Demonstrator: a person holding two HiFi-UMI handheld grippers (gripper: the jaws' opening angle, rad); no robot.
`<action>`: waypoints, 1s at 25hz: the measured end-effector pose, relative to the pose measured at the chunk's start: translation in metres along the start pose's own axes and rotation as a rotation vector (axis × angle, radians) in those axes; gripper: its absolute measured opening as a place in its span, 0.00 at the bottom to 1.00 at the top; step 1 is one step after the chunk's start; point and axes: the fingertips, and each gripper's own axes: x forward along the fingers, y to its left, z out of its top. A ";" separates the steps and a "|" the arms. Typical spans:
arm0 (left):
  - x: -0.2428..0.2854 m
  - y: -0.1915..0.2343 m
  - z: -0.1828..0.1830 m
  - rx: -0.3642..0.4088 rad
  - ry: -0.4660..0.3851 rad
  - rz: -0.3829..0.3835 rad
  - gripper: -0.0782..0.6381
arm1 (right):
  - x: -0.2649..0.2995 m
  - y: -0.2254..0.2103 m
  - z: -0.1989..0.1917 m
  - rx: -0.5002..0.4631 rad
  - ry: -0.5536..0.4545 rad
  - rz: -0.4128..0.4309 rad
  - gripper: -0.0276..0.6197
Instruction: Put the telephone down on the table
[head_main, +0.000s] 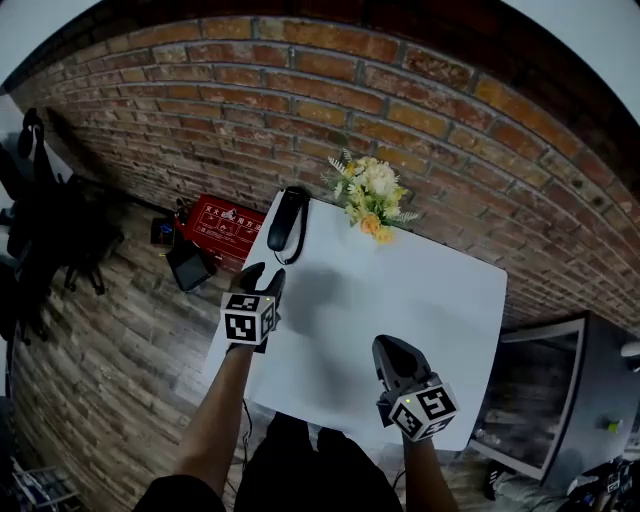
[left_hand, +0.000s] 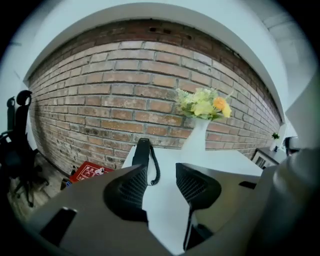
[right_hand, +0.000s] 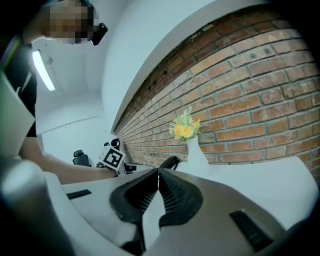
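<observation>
The black telephone handset (head_main: 287, 222) lies flat on the far left corner of the white table (head_main: 420, 300), its coiled cord beside it. My left gripper (head_main: 264, 276) hovers just short of it over the table's left side. In the left gripper view the jaws (left_hand: 161, 182) stand apart with only bare table between them, and the handset (left_hand: 141, 152) lies ahead, untouched. My right gripper (head_main: 386, 346) is over the table's near edge, its jaws (right_hand: 158, 175) pressed together on nothing. The handset's end (right_hand: 170, 162) shows beyond it.
A white vase of yellow and white flowers (head_main: 370, 195) stands at the table's far edge, right of the telephone. A brick wall runs behind. On the floor at the left are a red box (head_main: 222, 225) and an office chair (head_main: 40, 215). A dark cabinet (head_main: 560, 390) stands right.
</observation>
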 end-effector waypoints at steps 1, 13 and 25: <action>-0.014 -0.008 -0.004 -0.019 -0.006 -0.011 0.37 | -0.009 0.001 -0.001 -0.002 0.001 0.006 0.08; -0.164 -0.097 -0.035 -0.077 -0.110 0.015 0.14 | -0.085 0.030 -0.007 -0.047 -0.007 0.158 0.08; -0.261 -0.117 -0.035 -0.088 -0.235 -0.003 0.13 | -0.116 0.063 0.015 -0.112 -0.062 0.179 0.08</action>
